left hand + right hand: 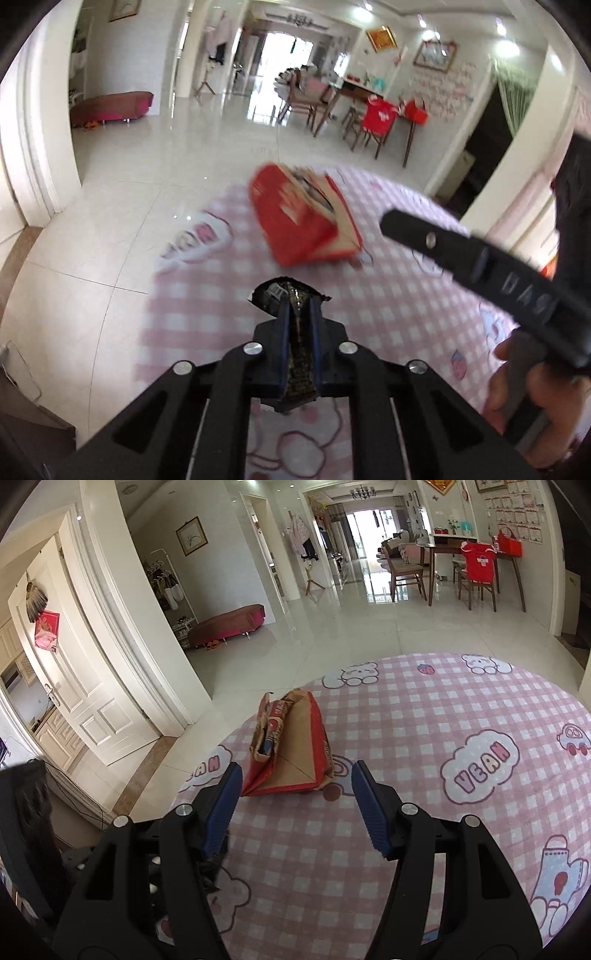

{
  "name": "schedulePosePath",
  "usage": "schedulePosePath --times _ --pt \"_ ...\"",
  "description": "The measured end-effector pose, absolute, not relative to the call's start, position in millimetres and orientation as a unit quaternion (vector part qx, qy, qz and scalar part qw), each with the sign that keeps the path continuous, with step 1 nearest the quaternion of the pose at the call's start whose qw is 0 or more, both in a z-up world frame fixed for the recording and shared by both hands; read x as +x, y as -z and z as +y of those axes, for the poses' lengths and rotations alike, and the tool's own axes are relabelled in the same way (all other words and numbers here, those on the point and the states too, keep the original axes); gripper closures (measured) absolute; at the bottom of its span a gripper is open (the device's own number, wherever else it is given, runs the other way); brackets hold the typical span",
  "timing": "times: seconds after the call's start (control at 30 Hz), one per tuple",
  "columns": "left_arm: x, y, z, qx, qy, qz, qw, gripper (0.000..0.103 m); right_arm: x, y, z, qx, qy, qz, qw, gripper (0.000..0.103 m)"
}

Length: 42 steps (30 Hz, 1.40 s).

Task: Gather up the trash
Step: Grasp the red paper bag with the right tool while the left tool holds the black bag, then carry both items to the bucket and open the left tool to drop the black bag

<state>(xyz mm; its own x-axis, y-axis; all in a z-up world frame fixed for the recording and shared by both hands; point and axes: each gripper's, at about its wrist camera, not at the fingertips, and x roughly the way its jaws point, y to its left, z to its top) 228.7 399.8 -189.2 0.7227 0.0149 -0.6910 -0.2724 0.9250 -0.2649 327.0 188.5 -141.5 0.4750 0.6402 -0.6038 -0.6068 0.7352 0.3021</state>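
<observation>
The red carton [291,749] lies crumpled on the checked tabletop [424,738], its open mouth tilted up. The right gripper [297,805] has wide, empty jaws just short of the carton, straddling its near end. The left gripper [299,317], just short of the carton too, pinches a dark wrapper [300,354].

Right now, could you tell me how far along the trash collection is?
Nothing visibly binned yet. In hand: the left gripper is shut on a dark foil wrapper. Left: the crushed red carton lies on the checked tablecloth, ahead of the open right gripper.
</observation>
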Motion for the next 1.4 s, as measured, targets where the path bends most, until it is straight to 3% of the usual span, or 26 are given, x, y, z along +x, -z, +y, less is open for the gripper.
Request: schedulePosePath --times 0.3,0.47,0.53,0.97,1.4 --pt "252.1 189.6 439.2 -0.188 -0.097 0.357 0.91 0.094 338.1 151.5 243.1 -0.031 -0.387 0.363 0.847 0.044" --pt "268.8 201.7 435.6 -0.172 -0.101 0.38 0.903 0.093 345.8 167.5 266.5 -0.064 -0.388 0.384 0.835 0.082" --pt "269.5 204.2 431.7 -0.172 -0.098 0.383 0.903 0.094 344.1 167.2 266.0 -0.077 -0.39 0.381 0.835 0.085" --pt "297.6 170.0 330.6 -0.116 -0.014 0.374 0.92 0.094 337.3 137.4 125.0 -0.012 -0.335 0.357 0.872 0.086" --pt "303.8 149.0 116.6 -0.021 0.124 0.376 0.918 0.094 283.0 112.7 -120.6 0.103 -0.23 0.308 0.918 0.086"
